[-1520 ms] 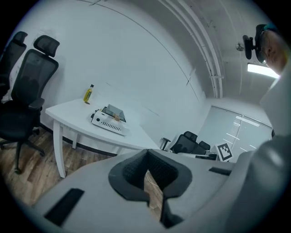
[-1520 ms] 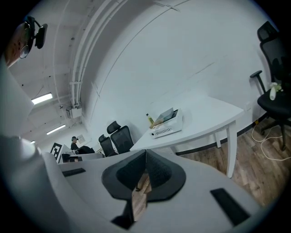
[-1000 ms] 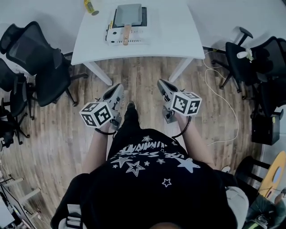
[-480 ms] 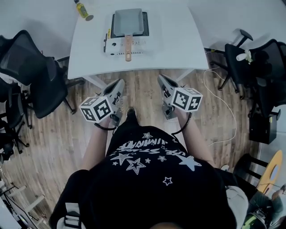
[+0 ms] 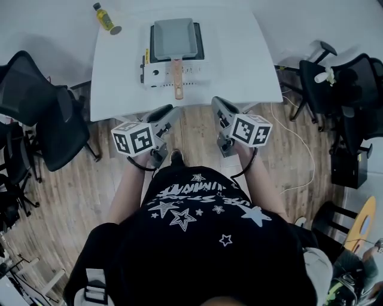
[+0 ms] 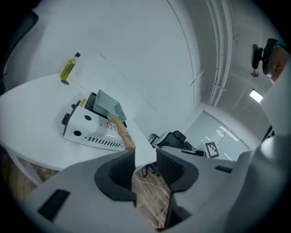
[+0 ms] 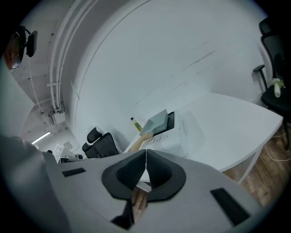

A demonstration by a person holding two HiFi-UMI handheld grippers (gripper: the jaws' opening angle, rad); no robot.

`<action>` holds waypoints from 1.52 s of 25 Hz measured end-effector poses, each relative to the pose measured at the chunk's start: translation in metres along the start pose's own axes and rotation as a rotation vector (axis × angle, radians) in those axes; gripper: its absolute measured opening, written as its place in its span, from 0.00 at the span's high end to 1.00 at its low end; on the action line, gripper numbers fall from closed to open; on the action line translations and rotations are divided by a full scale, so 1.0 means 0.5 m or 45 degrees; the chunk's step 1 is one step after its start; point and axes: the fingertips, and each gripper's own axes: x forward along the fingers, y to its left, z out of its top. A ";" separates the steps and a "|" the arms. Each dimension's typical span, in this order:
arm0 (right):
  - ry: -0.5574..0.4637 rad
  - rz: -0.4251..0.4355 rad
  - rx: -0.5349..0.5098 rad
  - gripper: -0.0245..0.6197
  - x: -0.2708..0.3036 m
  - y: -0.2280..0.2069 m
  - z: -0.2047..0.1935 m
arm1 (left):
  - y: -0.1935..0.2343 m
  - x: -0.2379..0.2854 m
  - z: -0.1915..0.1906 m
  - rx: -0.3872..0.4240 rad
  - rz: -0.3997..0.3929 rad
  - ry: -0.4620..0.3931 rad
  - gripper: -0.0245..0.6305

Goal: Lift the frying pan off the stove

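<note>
A grey rectangular frying pan (image 5: pixel 175 37) with a wooden handle (image 5: pixel 178 77) sits on a white portable stove (image 5: pixel 157 73) on the white table (image 5: pixel 245 60). Both grippers hang before the table's near edge, short of the stove. My left gripper (image 5: pixel 169 112) is left of the handle's line; its jaws are opening, a gap shows between the pads, and nothing is in it. My right gripper (image 5: pixel 217 104) is shut and empty. The left gripper view shows the pan (image 6: pixel 107 103), its handle (image 6: pixel 122 132) and the stove (image 6: pixel 88 128) ahead of the left gripper (image 6: pixel 145 164). The right gripper view shows the pan (image 7: pixel 157 120) beyond the right gripper (image 7: pixel 145 166).
A small yellow bottle (image 5: pixel 106 18) stands on the table's far left corner. Black office chairs stand at the left (image 5: pixel 42 113) and at the right (image 5: pixel 335 77). A white cable (image 5: pixel 299 149) trails over the wooden floor to the right of the table.
The person has stepped toward the table, so the stove and pan now lie closer to both grippers. The left gripper's jaws have parted; the right stays shut.
</note>
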 end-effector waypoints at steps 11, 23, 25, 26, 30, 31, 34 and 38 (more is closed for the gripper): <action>0.002 -0.049 0.016 0.95 0.100 -0.016 0.040 | 0.064 0.077 0.025 -0.306 -0.137 0.107 0.62; 0.030 0.138 0.440 0.95 0.183 -0.002 0.042 | 0.085 0.132 0.039 -0.420 -0.275 0.247 0.63; 0.019 0.222 0.487 0.95 0.186 0.014 0.046 | 0.088 0.133 0.043 -0.448 -0.281 0.225 0.64; 0.021 0.263 0.482 0.95 0.187 0.022 0.050 | 0.088 0.134 0.045 -0.462 -0.285 0.214 0.64; 0.074 0.416 0.464 0.75 0.206 0.037 0.060 | 0.081 0.144 0.045 -0.471 -0.289 0.207 0.65; 0.098 0.441 0.484 0.72 0.213 0.035 0.057 | 0.080 0.148 0.044 -0.470 -0.290 0.210 0.65; 0.152 0.481 0.579 0.70 0.239 0.026 0.051 | 0.084 0.162 0.044 -0.477 -0.292 0.234 0.66; 0.215 0.513 0.620 0.68 0.267 0.019 0.046 | 0.087 0.174 0.039 -0.490 -0.276 0.266 0.74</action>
